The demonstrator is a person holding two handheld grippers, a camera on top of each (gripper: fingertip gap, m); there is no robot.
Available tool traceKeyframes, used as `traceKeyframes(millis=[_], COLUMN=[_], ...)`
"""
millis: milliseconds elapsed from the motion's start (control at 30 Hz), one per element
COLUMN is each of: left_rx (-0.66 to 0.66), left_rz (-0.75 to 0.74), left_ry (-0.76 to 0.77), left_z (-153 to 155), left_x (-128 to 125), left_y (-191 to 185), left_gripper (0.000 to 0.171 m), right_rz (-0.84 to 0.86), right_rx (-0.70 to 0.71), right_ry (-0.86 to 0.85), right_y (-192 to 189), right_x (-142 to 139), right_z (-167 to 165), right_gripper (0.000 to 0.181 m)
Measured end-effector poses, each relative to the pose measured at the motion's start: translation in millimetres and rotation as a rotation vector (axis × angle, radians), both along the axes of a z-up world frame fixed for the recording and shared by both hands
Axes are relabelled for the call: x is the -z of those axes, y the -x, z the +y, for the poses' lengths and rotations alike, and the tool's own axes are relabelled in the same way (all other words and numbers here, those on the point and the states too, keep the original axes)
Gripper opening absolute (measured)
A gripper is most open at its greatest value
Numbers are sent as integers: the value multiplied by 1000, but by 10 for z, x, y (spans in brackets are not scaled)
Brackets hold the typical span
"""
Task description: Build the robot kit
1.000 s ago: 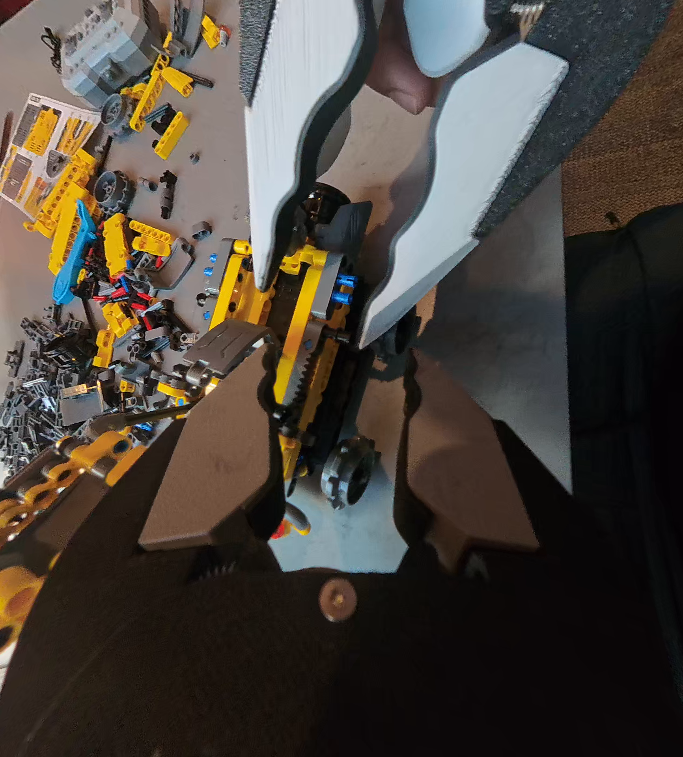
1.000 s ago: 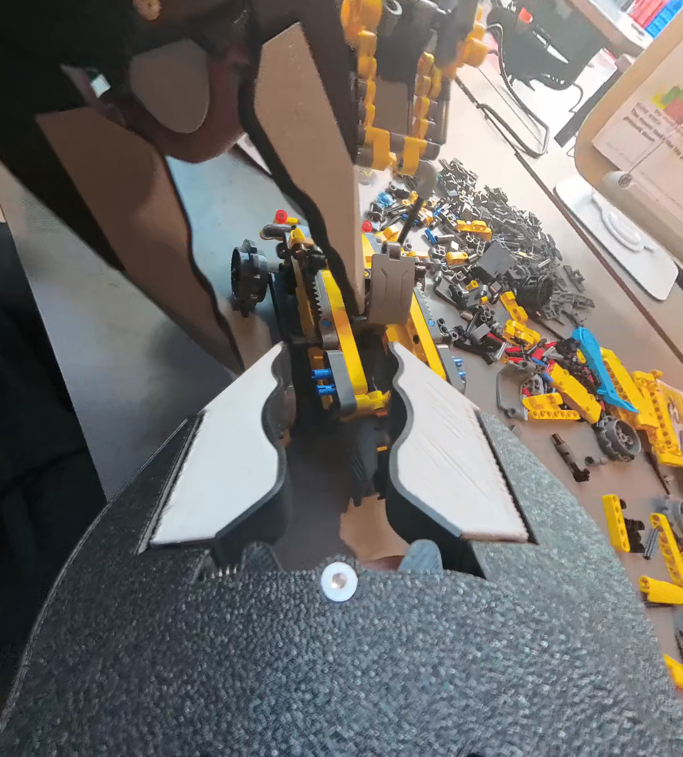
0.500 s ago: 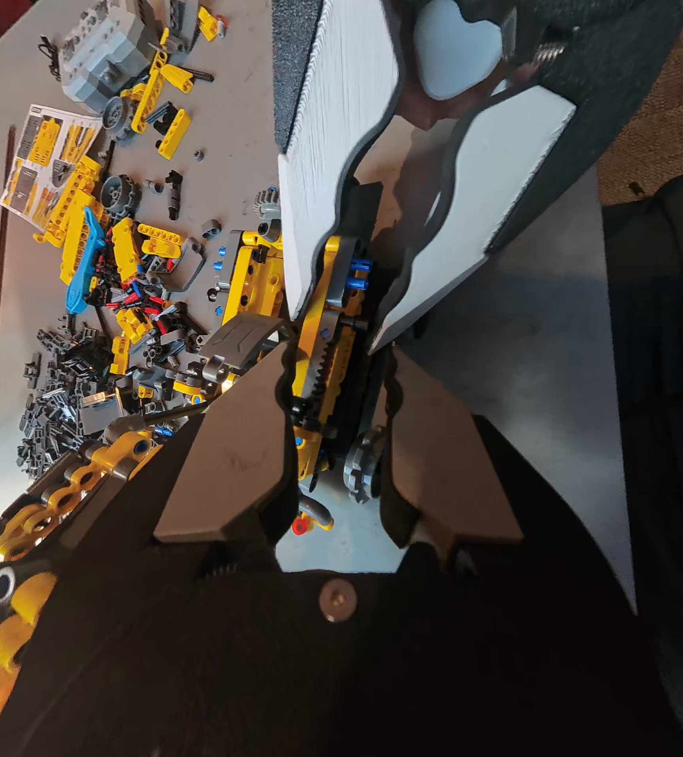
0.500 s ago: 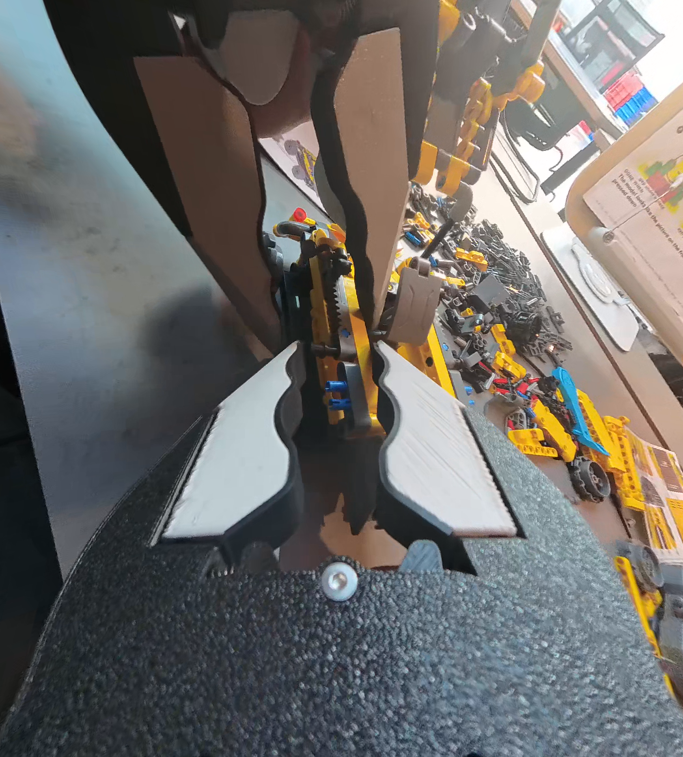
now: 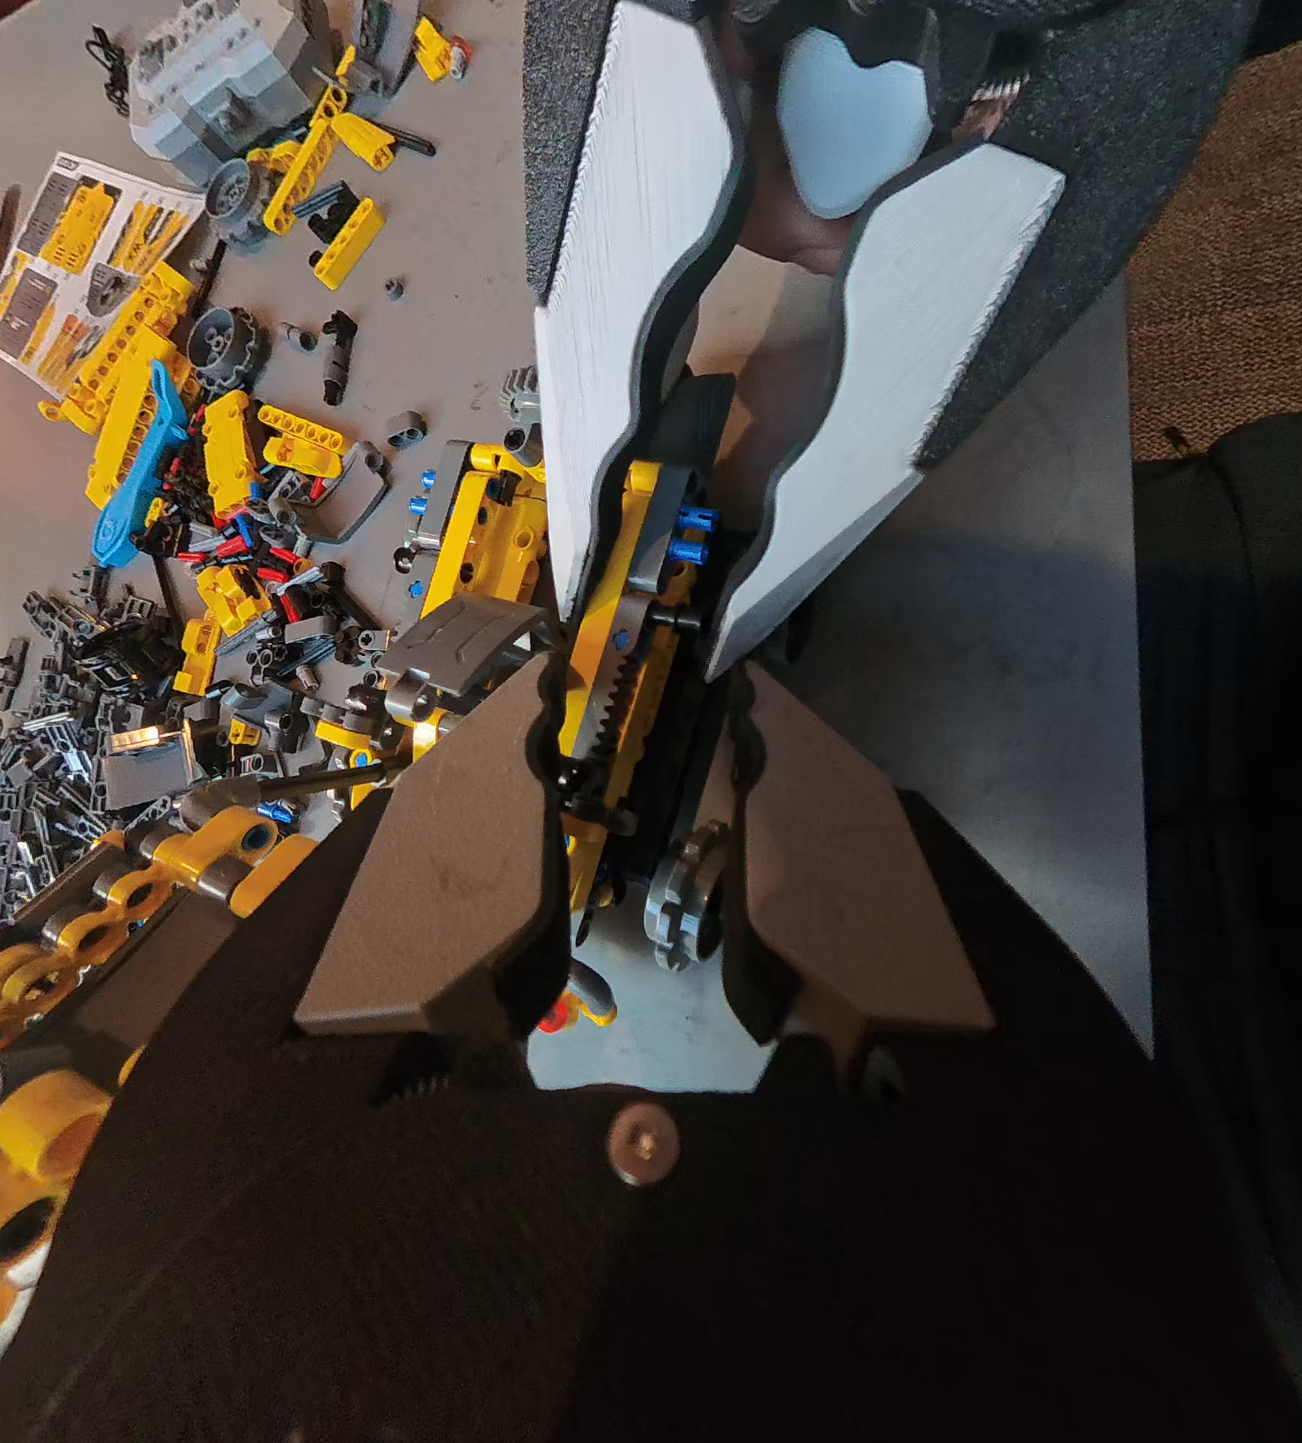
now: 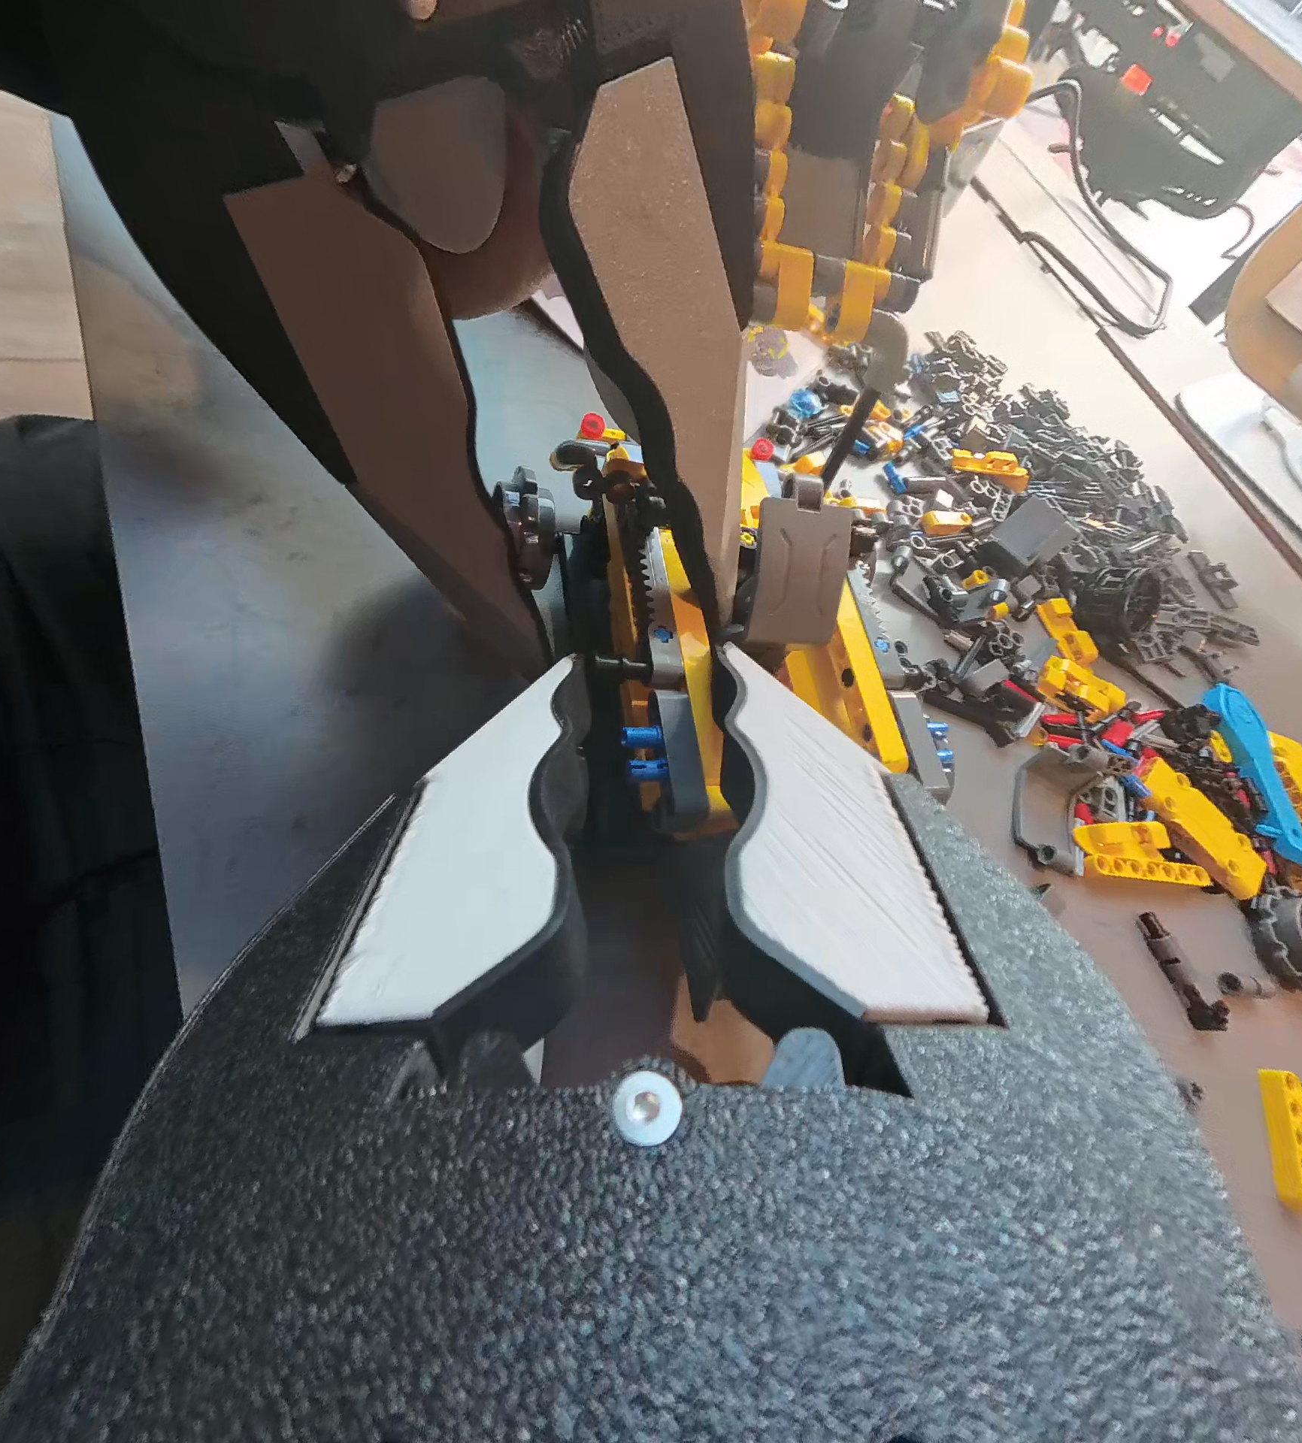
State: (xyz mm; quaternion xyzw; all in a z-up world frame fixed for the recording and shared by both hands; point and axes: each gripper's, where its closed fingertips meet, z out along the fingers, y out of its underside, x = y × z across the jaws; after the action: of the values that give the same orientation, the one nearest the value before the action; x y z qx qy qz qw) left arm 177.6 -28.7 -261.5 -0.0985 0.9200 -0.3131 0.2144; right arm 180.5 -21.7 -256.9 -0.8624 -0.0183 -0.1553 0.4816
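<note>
Together, both the left hand-held gripper (image 5: 644, 703) and right hand-held gripper (image 6: 644, 664) clench the yellow brick model (image 5: 617, 625).

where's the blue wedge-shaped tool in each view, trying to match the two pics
Left wrist view: the blue wedge-shaped tool lies at the left edge of the loose parts pile, slanting over the yellow beams.
Right wrist view: the same tool lies at the right side, over those yellow beams.
Shared landmark: the yellow and black model, between both grippers' fingers at the centre of each view.
</note>
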Motion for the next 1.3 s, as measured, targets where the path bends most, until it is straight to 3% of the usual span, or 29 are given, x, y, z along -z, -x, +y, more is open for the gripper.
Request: traceKeyframes(millis=[100, 167, 267, 467, 800, 1300], left_rx=[-16, -2, -36, -46, -47, -92], left_rz=[22, 68, 89, 109, 38, 46], left_ry=[18, 46, 92, 116, 70, 85], left_z=[-24, -66, -46, -48, -28, -35], left_x=[1, 13, -22, -33, -11, -48], left_y=[23, 84, 24, 20, -18, -47], left_gripper=[42, 57, 43, 43, 39, 32], right_rz=[54, 106, 153, 317, 251, 436], right_rx=[-17, -21, -12, -52, -85, -197], right_ry=[5, 26, 40, 45, 42, 73], right_y=[7, 5, -3, 37, 21, 38], right_x=[-4, 5, 8, -45, -41, -77], right_z=[-3, -9, -7, -23, -11, 17], right_gripper=[29, 30, 30, 32, 29, 26])
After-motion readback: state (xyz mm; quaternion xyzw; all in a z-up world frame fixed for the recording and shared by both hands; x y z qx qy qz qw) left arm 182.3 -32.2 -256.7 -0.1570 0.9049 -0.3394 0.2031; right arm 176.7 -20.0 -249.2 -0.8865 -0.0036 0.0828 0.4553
